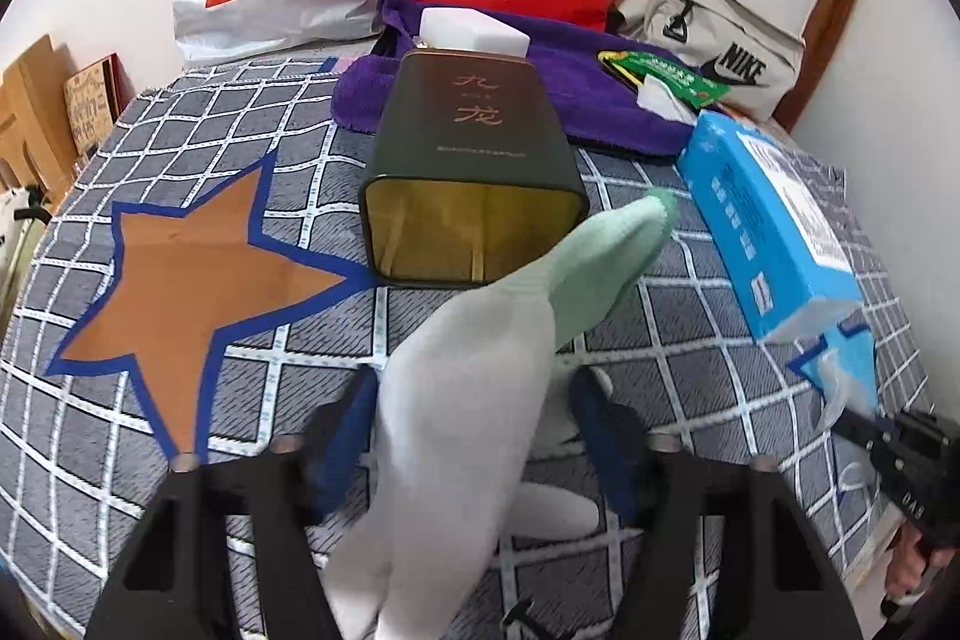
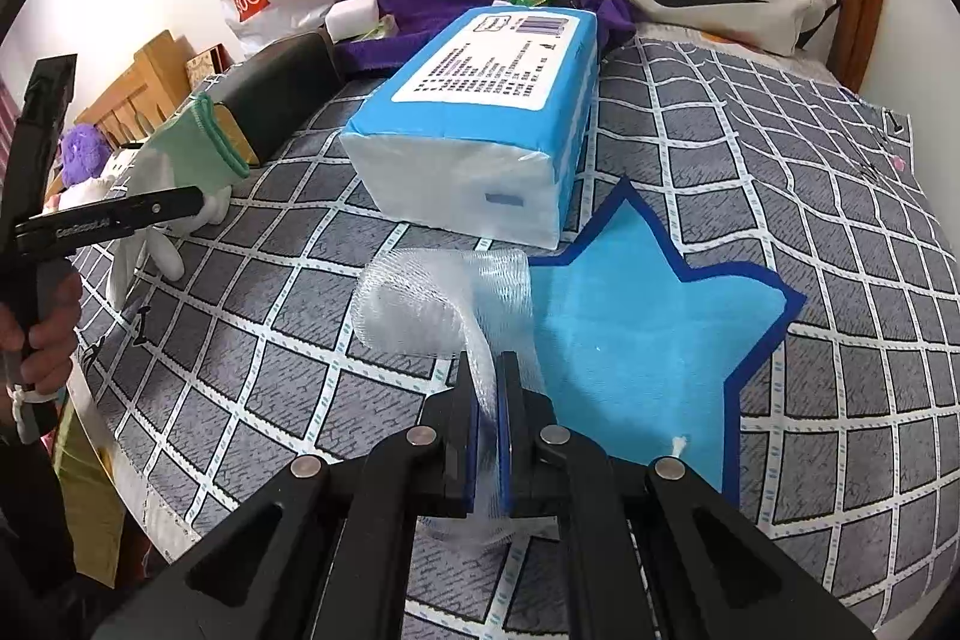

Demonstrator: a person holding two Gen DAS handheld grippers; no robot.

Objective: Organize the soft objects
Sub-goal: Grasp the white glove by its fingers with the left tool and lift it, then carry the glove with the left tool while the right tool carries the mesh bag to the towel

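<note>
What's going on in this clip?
A person works over a bed with tongs in each hand. The right tongs are shut on a white mesh sleeve above the blue star. A sock lies between the left tongs' parted pads, its toe pointing at the open tin.

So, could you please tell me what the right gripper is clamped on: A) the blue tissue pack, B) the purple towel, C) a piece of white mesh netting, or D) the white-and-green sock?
C: the right gripper has its blue pads closed on the white mesh netting, which curls up from between them over the checked cloth.
</note>
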